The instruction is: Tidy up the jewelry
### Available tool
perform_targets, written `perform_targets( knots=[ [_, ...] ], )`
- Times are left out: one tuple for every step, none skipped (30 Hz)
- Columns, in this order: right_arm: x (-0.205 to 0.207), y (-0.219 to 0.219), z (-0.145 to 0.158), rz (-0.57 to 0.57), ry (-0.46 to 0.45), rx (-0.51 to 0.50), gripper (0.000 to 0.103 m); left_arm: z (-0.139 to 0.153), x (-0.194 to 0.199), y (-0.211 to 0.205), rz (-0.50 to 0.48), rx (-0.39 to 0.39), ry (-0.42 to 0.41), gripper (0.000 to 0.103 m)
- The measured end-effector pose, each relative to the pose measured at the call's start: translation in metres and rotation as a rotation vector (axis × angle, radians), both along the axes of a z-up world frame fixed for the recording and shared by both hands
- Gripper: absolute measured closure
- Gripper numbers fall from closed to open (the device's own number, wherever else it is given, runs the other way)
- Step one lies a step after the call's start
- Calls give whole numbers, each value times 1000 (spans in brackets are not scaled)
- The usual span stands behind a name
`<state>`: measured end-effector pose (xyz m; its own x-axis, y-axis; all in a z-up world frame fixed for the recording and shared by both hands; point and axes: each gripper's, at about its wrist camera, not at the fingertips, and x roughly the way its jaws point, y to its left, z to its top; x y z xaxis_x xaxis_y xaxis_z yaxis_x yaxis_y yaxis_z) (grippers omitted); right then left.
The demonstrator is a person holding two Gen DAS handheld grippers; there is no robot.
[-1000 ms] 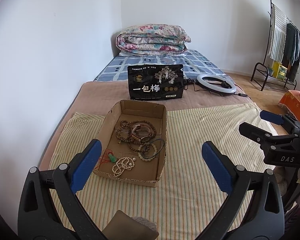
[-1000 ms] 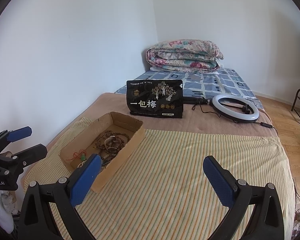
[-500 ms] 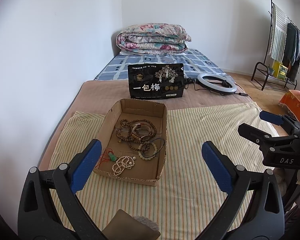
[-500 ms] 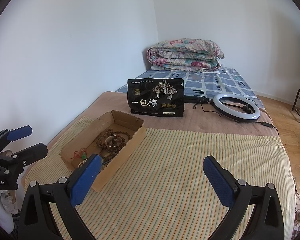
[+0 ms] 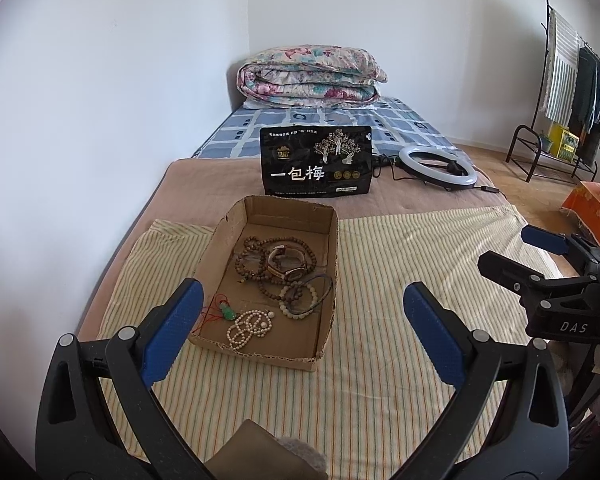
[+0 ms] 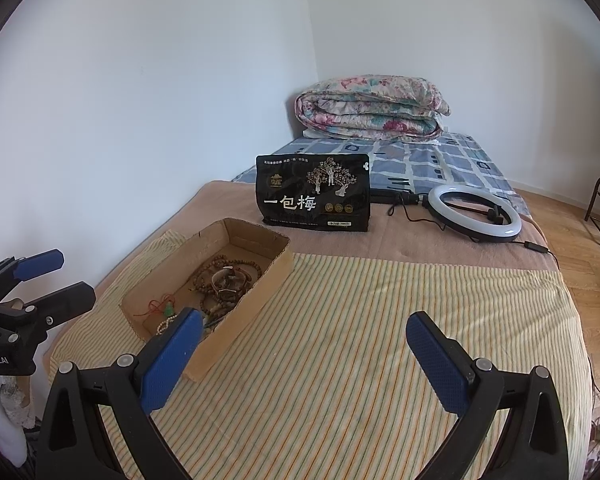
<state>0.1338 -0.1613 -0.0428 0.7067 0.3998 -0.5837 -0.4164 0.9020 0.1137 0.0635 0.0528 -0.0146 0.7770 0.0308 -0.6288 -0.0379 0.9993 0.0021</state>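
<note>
A shallow cardboard box lies on a striped cloth and holds several pieces of jewelry. Brown bead strings and a watch are tangled in its middle; a pale bead bracelet, a white bead string and a green pendant on red cord lie nearer. My left gripper hovers open just short of the box. In the right wrist view the box sits to the left, and my right gripper is open and empty over bare cloth. Each gripper shows at the edge of the other's view.
A black snack bag stands behind the box, with a ring light and its cable to the right. A folded floral quilt lies at the bed's far end. White wall runs along the left; a clothes rack stands far right.
Both grippers have drifted very slightly, with the scene sliding a little in each view. Nothing was picked up or let go.
</note>
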Motion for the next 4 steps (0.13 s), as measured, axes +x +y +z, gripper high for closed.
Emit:
perform_targets(
  knots=[
    [0, 0, 0, 1, 0, -1, 0, 0, 0, 1, 2, 2, -3, 1],
    [0, 0, 0, 0, 0, 0, 0, -1, -1, 1, 5, 10, -8, 1],
    [0, 0, 0, -1, 0, 1, 0, -1, -1, 2, 7, 15, -10, 1],
    [0, 0, 0, -1, 0, 1, 0, -2, -1, 2, 8, 16, -11, 1]
  ],
)
